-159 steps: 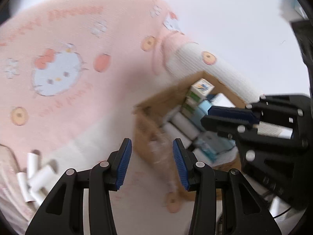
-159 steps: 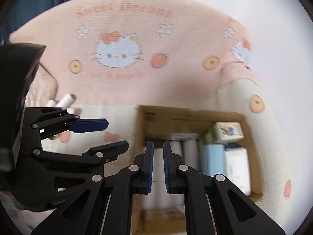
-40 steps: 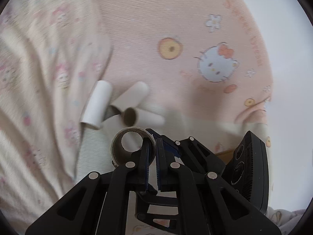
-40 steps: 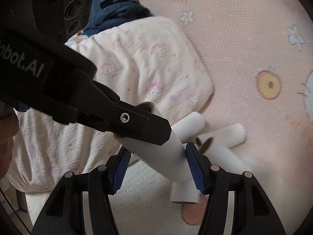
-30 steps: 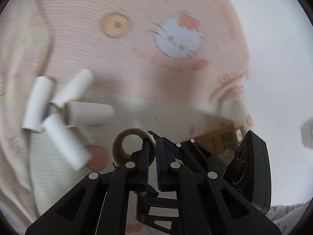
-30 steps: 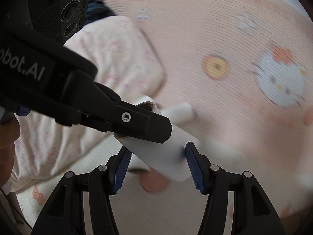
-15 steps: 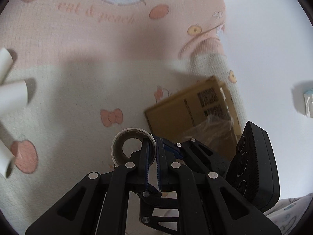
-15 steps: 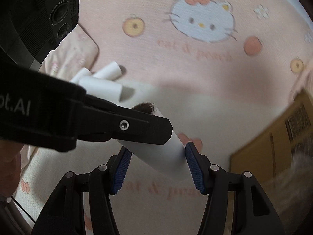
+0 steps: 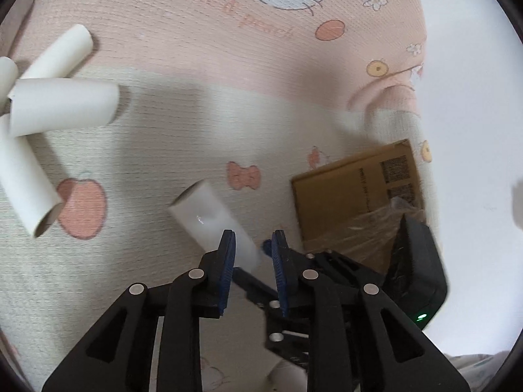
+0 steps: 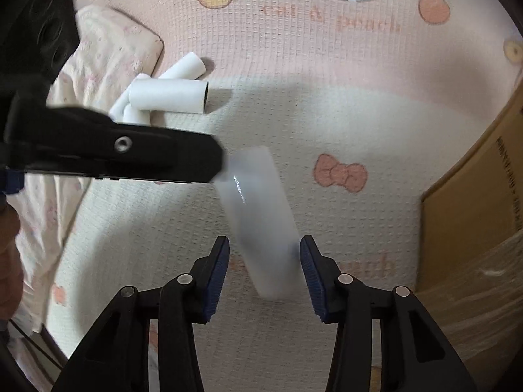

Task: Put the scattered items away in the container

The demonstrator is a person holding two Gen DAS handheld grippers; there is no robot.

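A white cardboard tube [image 9: 212, 225] is blurred in mid-air, free of my left gripper [image 9: 251, 251], whose jaws stand apart and empty. In the right wrist view the same tube [image 10: 261, 222] hangs between the pads of my open right gripper [image 10: 264, 274]; contact cannot be told. The left gripper's finger [image 10: 124, 150] ends at the tube's upper end. The brown cardboard box [image 9: 359, 192] lies to the right, also seen in the right wrist view [image 10: 483, 202]. Three more white tubes [image 9: 59, 107] lie in a pile on the blanket to the left, also in the right wrist view [image 10: 170, 96].
A pink and cream Hello Kitty blanket [image 9: 228, 65] covers the surface. Clear plastic wrap [image 10: 474, 310] lies at the box's near side. A floral pillow [image 10: 108, 49] sits left of the tube pile. The right gripper's body [image 9: 415, 281] is beside the box.
My left gripper opened and let go of the tube's rim; the tube now tumbles free, blurred. Both grippers swung from the tube pile towards the box.
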